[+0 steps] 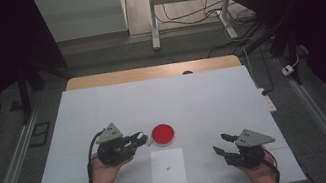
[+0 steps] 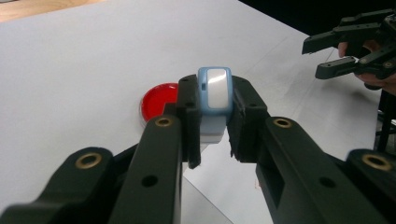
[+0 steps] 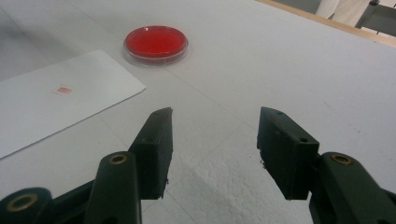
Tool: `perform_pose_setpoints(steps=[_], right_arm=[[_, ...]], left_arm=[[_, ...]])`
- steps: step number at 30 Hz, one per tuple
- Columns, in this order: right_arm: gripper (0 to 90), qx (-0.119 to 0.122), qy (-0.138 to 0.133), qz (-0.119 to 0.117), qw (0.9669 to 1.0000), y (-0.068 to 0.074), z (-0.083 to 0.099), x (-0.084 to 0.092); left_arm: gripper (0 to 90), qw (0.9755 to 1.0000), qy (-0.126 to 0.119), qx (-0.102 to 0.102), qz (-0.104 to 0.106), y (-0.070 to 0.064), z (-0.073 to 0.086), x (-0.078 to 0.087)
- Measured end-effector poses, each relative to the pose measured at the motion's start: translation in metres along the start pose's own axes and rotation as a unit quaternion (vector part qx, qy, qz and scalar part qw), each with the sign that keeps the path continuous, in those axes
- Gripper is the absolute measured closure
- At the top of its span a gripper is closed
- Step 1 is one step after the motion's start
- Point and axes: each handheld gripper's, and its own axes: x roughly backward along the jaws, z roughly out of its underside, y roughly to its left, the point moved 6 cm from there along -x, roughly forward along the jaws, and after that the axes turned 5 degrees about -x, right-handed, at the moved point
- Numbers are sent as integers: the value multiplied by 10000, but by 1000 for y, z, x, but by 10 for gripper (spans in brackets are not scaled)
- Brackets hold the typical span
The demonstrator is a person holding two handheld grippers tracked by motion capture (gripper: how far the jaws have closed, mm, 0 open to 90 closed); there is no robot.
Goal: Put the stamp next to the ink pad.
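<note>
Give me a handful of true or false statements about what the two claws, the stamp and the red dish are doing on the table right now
1. The left claw is shut on a small blue and white stamp. True.
2. The right claw grips the red dish. False: its jaws stand open and empty, apart from the dish.
3. The white paper sheet bears a small red mark. True.
4. The red dish sits on the paper sheet. False: it rests on the table cover beside the sheet's far edge.
</note>
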Motion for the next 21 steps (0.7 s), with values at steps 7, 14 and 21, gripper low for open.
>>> perform_pose_setpoints(steps=[7, 14, 21], right_arm=[[451, -6, 20, 26, 10000, -1, 1, 0], [448, -4, 34, 25, 10000, 0, 1, -2], [443, -13, 62, 7, 10000, 0, 2, -3]], left_arm=[[758, 9999, 101, 37, -135, 9, 4, -3], [757, 9988, 365, 32, -314, 21, 12, -13], [757, 9963, 679, -69, -516, 29, 20, -24]])
